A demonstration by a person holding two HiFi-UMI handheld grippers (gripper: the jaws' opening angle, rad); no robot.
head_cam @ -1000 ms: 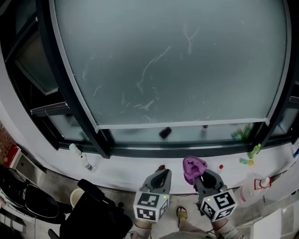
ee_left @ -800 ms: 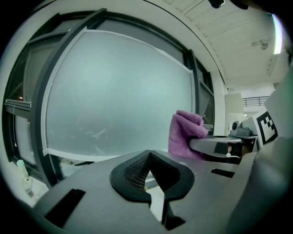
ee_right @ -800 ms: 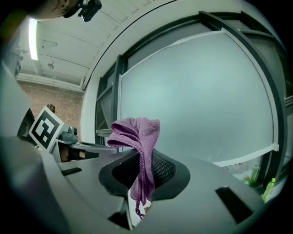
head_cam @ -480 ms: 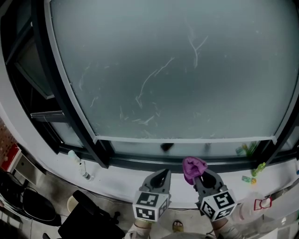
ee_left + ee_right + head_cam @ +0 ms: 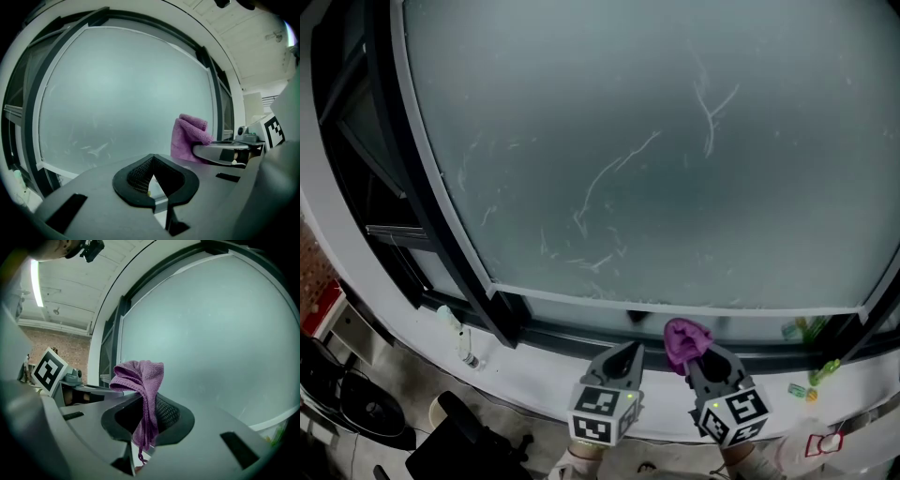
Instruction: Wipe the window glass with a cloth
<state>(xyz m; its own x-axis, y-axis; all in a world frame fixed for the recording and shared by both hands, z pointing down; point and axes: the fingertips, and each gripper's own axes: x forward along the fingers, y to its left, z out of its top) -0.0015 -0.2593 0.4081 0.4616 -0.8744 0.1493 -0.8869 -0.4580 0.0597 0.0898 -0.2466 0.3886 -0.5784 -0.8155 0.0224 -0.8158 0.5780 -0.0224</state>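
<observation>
A big frosted window pane with pale streaks fills the head view; it also spans the left gripper view and the right gripper view. My right gripper is shut on a purple cloth, bunched above the jaws and seen from the side. It hangs just below the glass, level with the dark lower frame. My left gripper sits beside it, shut and empty.
A white sill runs under the frame. On it lie a small bottle at the left and green items at the right. Dark side frames stand at the left. A black chair is below.
The view has tilted upward: the glass and sill slid down in the frame. Both grippers kept their places side by side, the right one still holding the cloth.
</observation>
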